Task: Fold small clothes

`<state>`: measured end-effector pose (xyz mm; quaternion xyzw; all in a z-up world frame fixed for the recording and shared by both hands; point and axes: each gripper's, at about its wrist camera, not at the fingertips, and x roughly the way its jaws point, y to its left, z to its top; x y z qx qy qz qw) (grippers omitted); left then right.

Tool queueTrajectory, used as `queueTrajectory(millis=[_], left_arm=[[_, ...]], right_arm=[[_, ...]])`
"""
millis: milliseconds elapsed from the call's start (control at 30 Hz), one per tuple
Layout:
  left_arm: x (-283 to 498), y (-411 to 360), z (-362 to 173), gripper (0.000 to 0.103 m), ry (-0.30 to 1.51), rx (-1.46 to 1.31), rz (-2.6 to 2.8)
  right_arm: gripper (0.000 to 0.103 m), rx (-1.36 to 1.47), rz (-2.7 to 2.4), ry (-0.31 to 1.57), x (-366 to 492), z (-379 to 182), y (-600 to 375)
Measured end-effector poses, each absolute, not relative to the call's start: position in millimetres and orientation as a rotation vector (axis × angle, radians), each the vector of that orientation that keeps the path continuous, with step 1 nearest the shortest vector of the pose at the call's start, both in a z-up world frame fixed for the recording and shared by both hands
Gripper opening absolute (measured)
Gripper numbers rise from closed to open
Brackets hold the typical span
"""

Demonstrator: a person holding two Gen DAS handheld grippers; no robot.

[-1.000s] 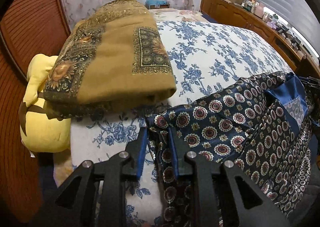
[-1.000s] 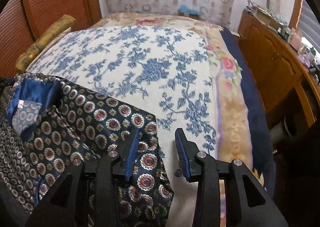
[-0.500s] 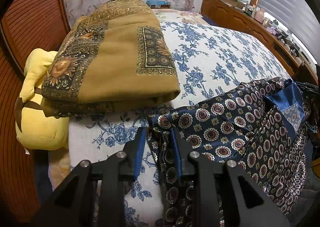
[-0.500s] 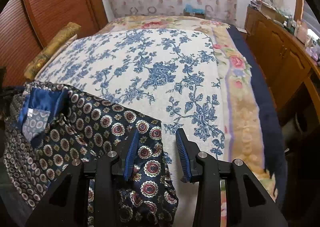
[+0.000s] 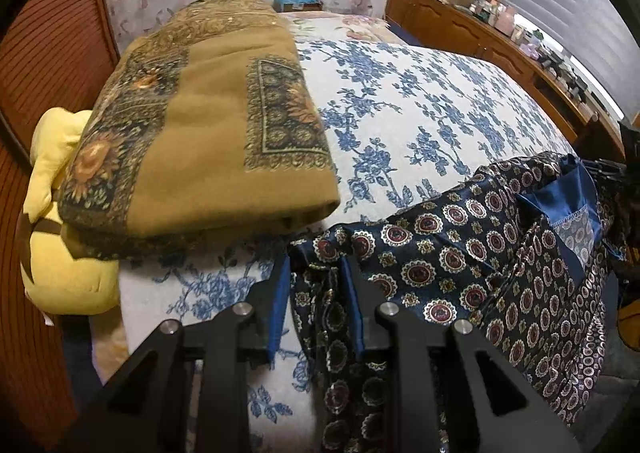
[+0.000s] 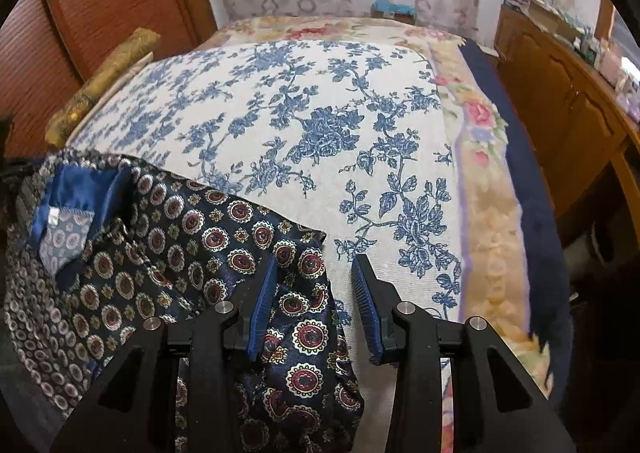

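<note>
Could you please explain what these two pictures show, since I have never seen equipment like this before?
A person holds a two-finger gripper in each hand; each carries a camera looking forward along its fingers. One picture is from the left gripper, the other from the right gripper. Both are at a dark patterned garment lying on the bed's blue-flowered cover. Cloth bunches between the left gripper's fingers; the right gripper stands open with the garment's edge between its fingers. A folded tan blanket and a yellow cushion lie nearby.

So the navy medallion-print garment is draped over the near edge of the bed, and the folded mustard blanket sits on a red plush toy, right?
Not quite: the plush toy under the folded mustard blanket is yellow, not red, as the left wrist view shows. The navy medallion-print garment does drape over the near edge of the bed.
</note>
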<state>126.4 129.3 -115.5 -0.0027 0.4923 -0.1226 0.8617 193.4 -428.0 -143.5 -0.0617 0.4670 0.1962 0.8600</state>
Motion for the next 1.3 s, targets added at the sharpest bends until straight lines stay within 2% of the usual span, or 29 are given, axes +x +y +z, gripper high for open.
queueTrajectory(millis=[200,267,300,333,367,467,733,1000,1133,1300], left_arm=[[138,127,-115,0.024,1.05,-0.006,-0.284],[137,124,-115,0.022,1.043,0.008,-0.299],[135,123,-115,0.016,1.038,0.006,-0.313],[132,122,-114,0.007,1.03,-0.007,-0.335],[130,120,-112,0.005,1.018,-0.01,-0.337],[115,116,-100,0.004,0.942,-0.017,-0.321],[81,116,-1,0.003,0.636,-0.062,-0.285],[114,143,85,0.003,0.451,-0.092,-0.213],[139,154,103,0.004,0.423,-0.061,-0.155],[196,168,86,0.004,0.494,-0.027,-0.081]], right_arm=[[0.038,-0.146,0.491,0.99,188,-144,-420],[0.027,-0.144,0.516,0.987,186,-144,-418],[0.024,-0.147,0.522,0.984,185,-145,-417],[0.014,-0.148,0.531,0.977,183,-144,-415],[0.009,-0.146,0.538,0.965,181,-144,-415],[0.004,-0.148,0.523,0.899,171,-136,-412],[0.002,-0.139,0.456,0.627,153,-43,-409],[0.002,-0.173,0.424,0.429,181,56,-395],[0.002,-0.17,0.369,0.392,216,81,-385],[0.002,-0.178,0.297,0.455,274,62,-375]])
